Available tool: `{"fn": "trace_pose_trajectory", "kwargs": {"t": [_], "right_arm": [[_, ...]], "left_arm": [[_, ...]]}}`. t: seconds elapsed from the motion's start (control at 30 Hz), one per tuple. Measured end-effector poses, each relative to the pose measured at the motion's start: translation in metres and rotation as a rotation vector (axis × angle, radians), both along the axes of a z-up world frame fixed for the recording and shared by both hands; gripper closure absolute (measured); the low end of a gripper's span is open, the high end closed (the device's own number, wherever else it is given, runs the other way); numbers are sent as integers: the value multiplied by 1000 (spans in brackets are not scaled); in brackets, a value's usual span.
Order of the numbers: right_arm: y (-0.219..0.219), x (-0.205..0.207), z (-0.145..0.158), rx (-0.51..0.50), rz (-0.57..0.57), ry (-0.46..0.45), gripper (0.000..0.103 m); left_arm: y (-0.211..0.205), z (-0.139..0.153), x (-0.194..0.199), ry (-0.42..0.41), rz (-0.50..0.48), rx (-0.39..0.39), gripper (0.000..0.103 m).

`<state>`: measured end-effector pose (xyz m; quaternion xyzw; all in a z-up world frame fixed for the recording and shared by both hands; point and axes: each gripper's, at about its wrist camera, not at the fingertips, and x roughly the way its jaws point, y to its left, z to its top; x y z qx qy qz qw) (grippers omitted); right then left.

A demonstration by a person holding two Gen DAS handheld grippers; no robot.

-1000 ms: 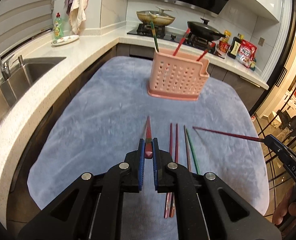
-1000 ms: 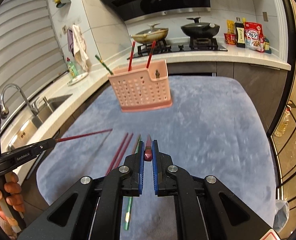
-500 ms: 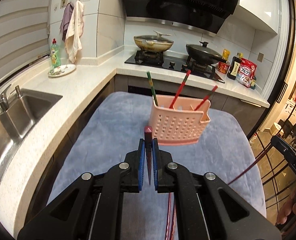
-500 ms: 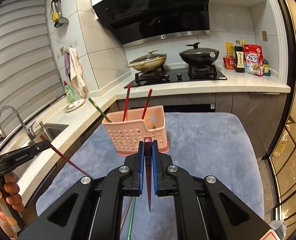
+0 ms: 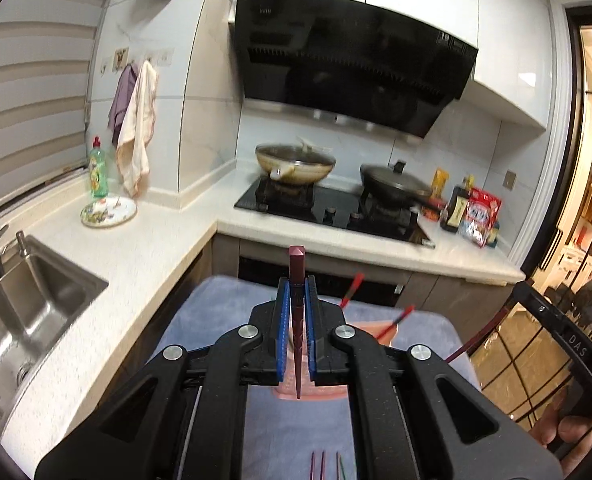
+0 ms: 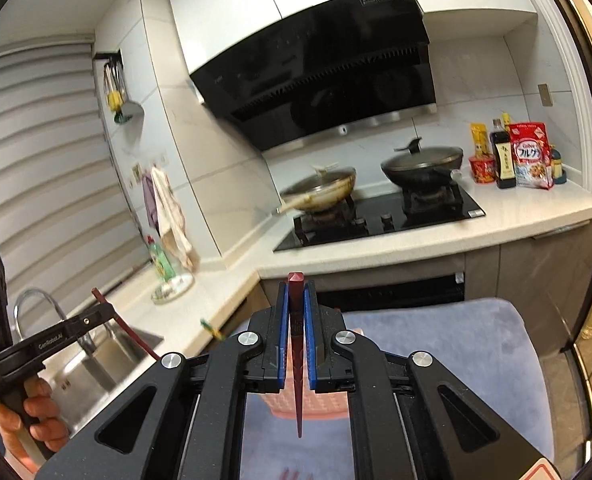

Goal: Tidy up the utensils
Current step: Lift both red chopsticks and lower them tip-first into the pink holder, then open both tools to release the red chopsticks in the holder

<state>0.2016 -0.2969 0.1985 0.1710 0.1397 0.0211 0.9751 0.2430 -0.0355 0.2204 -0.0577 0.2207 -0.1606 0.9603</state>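
Observation:
My left gripper (image 5: pixel 296 280) is shut on a dark red chopstick (image 5: pixel 297 268), held upright with its thick end up and its tip down over the pink utensil basket (image 5: pixel 372 326). My right gripper (image 6: pixel 296 284) is shut on another dark red chopstick (image 6: pixel 296 284), also upright, tip down above the basket (image 6: pixel 312 408). The basket is mostly hidden behind both grippers. Red chopsticks (image 5: pixel 352 290) stand in it. Several loose chopsticks (image 5: pixel 323 464) lie on the grey-blue mat (image 5: pixel 215 312) below.
A white counter (image 5: pixel 143 252) with a sink (image 5: pixel 27 304) runs on the left. A stove with two pans (image 5: pixel 336 200) is behind. A dish soap bottle (image 5: pixel 97 172) and plate (image 5: pixel 108 210) stand near the wall. Packets and bottles (image 6: pixel 512 156) are at the right.
Both grippers have risen and tilted up, swinging their chopsticks from lying flat to upright, tips down. The basket has dropped low in both views, behind the fingers.

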Motion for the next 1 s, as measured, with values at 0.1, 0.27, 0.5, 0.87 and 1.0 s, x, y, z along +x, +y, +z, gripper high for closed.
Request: {"fn": "trace_pose_trajectory", "kwargs": {"t": [0.1, 0.27, 0.5, 0.87, 1.0], "right_arm": [[-2, 24, 15, 11, -12, -38, 96], [-1, 59, 16, 8, -30, -42, 96], [1, 96, -20, -15, -32, 55, 96], [3, 118, -76, -30, -19, 186, 92], [1, 112, -73, -31, -27, 188, 84]], "left_arm": [[-5, 13, 16, -29, 2, -12, 96], [-17, 17, 43, -57, 7, -18, 96], [-27, -11, 70, -3, -2, 4, 96], [-27, -64, 93, 124, 4, 6, 95], [-25, -67, 89, 138, 13, 15, 73]]}}
